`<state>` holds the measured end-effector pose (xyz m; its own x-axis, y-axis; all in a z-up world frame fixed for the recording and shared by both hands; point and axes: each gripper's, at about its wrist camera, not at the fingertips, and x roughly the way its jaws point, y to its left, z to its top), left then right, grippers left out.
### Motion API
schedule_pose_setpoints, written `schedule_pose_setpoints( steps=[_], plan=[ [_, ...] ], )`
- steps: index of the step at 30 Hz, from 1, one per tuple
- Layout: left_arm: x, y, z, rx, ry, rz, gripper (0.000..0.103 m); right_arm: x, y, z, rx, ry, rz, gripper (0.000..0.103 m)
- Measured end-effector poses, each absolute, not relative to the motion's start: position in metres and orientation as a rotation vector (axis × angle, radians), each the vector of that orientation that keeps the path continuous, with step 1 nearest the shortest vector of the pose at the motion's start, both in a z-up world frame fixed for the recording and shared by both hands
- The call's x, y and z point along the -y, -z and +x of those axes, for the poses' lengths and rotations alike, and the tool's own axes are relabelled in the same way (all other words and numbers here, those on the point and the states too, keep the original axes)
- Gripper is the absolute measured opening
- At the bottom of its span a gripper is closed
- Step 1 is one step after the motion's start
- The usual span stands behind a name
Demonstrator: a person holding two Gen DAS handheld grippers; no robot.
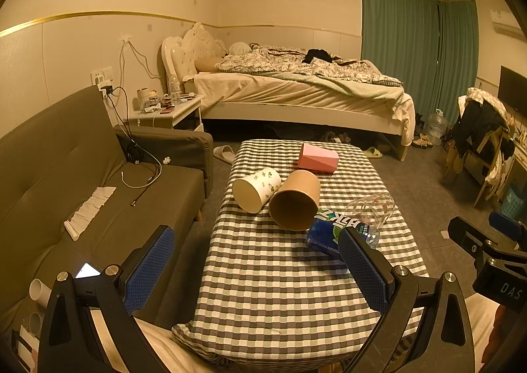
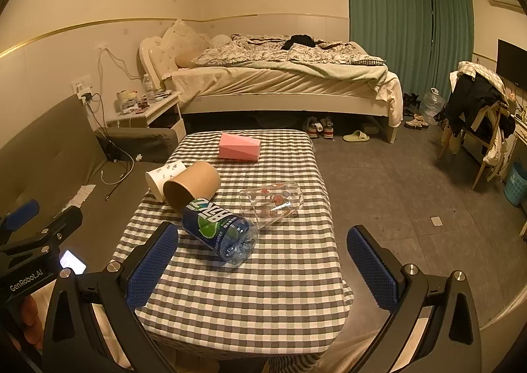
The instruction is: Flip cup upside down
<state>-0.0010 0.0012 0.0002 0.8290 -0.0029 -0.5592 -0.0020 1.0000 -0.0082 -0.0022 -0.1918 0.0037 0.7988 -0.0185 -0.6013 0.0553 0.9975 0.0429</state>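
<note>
Two hand-held grippers, left (image 1: 255, 269) and right (image 2: 263, 269), both spread wide, checked tablecloth (image 2: 250, 287), bed (image 2: 280, 83), green curtains (image 2: 388, 17) behind

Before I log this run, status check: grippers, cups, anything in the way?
Left gripper open, right gripper open, both empty. Brown cup, white cup, glass all on their sides. Bottle lies against the brown cup.

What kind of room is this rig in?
Most likely a lived-in studio bedroom: an unmade bed, a grey sofa and a low table with a checked cloth in one room.
</note>
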Motion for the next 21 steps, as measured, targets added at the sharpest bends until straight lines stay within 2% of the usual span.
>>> schedule_pose_setpoints(
  steps=[21],
  plan=[
    [-0.0026, 0.0042, 0.0025, -0.599, -0.001, -0.007, 0.102, 0.1897, -0.0052, -0.0012, -0.646, 0.037, 0.059, 0.103]
  ],
)
